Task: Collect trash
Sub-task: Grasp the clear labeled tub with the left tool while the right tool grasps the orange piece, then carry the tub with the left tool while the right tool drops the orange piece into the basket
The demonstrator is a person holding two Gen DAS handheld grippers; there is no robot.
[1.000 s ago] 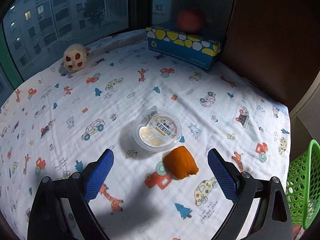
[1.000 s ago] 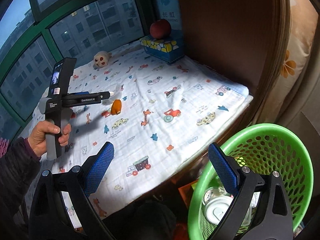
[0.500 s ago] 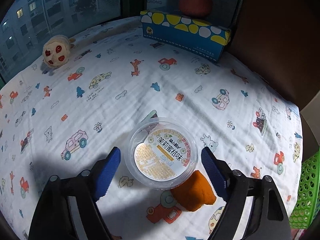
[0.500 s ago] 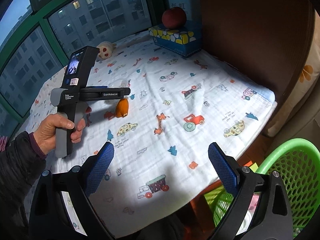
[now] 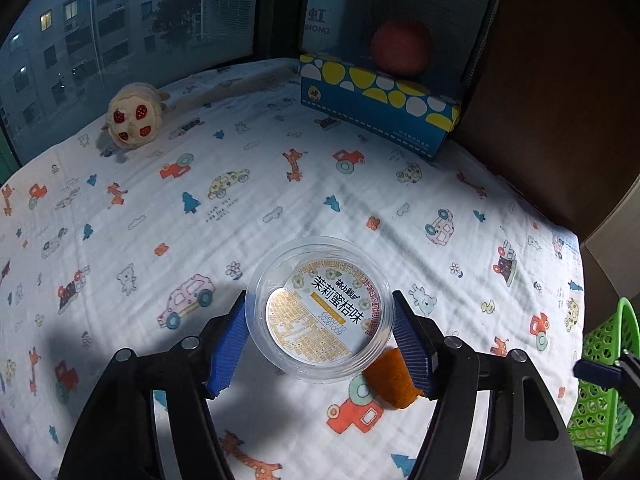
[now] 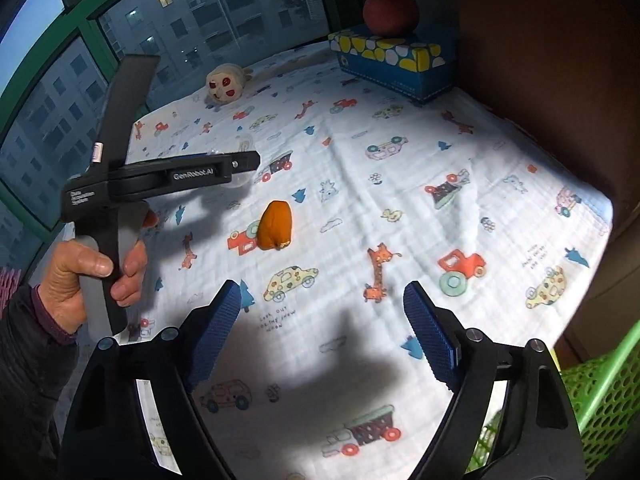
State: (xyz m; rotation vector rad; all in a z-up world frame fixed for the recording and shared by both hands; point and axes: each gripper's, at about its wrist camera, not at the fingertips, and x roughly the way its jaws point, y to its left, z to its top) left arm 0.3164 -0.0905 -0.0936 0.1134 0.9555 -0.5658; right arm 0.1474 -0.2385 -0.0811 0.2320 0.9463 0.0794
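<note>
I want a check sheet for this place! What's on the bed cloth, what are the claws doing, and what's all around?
Surface: white cartoon-print cloth, wrinkled.
Job's things: clear plastic cup with printed lid; orange peel beside it; green basket off the cloth's edge.
Clutter: plush toy; blue tissue box with a red fruit on top.
Claws: left claw has just been closing, pads at the cup's sides; right claw has just been closing, nothing between.
Cables: nothing seen.
Surroundings: window, buildings outside; brown panel.
</note>
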